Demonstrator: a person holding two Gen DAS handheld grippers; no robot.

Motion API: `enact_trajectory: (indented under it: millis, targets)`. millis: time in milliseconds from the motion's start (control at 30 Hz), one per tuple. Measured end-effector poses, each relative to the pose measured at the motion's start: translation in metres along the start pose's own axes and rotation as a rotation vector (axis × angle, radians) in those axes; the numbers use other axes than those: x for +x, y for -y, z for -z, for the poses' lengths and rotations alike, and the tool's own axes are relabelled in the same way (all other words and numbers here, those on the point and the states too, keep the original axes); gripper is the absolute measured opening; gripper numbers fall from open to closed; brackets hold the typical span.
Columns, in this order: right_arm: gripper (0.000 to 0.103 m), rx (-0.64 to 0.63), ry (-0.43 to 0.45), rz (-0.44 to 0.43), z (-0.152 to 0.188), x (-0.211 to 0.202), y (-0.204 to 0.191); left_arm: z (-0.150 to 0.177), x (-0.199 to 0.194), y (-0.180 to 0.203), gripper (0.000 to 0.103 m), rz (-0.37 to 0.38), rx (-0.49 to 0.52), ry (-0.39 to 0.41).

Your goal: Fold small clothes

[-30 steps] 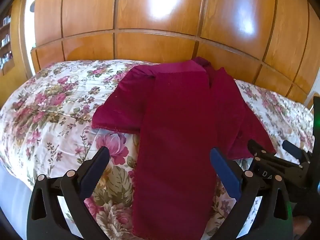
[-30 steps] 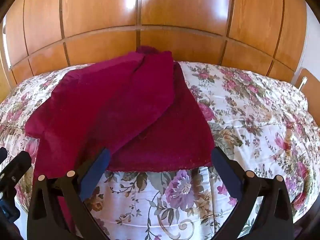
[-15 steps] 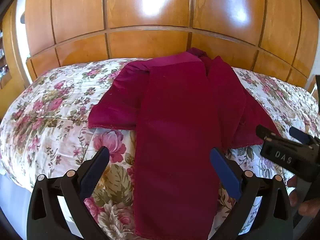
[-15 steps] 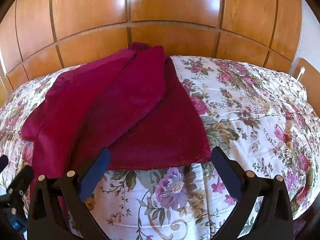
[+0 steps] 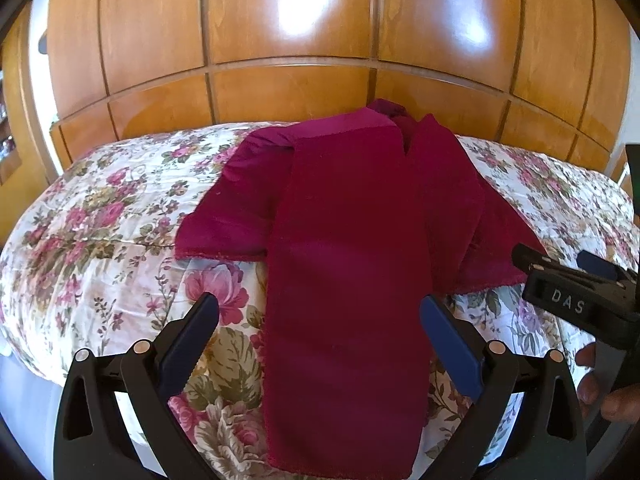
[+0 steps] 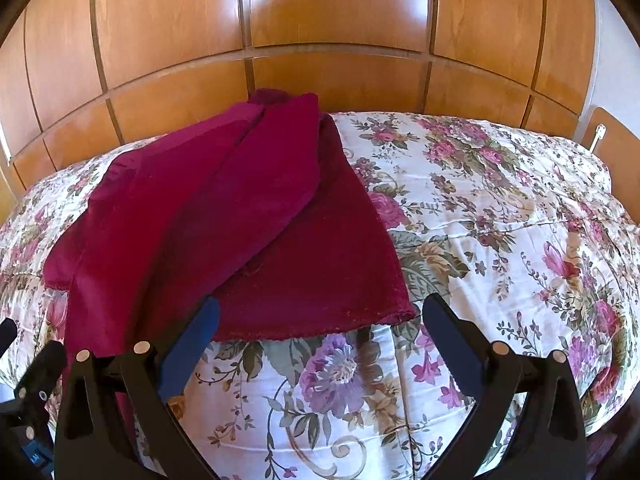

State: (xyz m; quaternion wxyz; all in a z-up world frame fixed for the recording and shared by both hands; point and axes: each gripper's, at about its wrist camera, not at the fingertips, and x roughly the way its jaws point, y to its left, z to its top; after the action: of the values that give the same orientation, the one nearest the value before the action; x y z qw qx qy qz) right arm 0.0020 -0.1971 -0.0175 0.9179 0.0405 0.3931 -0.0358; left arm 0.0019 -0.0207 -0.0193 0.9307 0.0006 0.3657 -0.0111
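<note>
**Both grippers wide open over a part-folded crimson top**

From the left wrist camera I see my left gripper (image 5: 318, 318) spread wide, its blue-padded fingers (image 5: 191, 338) holding nothing. Between them lies the crimson garment (image 5: 348, 264), spread on the floral bedspread (image 5: 100, 220). A long folded panel runs from near the far edge of the bed down toward me; its near hem falls partly behind the gripper frame, so I cannot make out its corners. One sleeve sticks out flat to the left, and another flap of fabric spreads out to the right. The neck end is bunched into a dark lump against the wooden panelling (image 5: 280, 32), and I cannot read its shape. At the right edge my right gripper (image 5: 568, 280) comes in, cut off by the frame, just beside the right flap's hem; whether it touches the cloth I cannot tell. A few fingertips of the hand (image 5: 600, 388) holding it show below.

From the right wrist camera the right gripper (image 6: 320, 320) is also fully spread and grips nothing. The garment (image 6: 224, 220) lies left of centre, its hem just ahead of the left finger (image 6: 192, 344). The panel's lower part vanishes behind that finger. The bedspread (image 6: 500, 220) fills the right half, a little wrinkled. Glossy wood panels (image 6: 340, 4) back the bed, with glare patches. The left gripper (image 6: 28, 384) is only a dark sliver at the lower left corner.
</note>
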Motion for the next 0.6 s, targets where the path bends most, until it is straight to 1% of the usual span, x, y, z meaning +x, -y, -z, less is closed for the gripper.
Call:
enact_trajectory:
  millis: [600]
  targets:
    - [0.101,0.01,-0.009,0.001,0.0007,0.0004,0.001,0.0057,0.0005,0.008,0.099,0.01,0.052,-0.005]
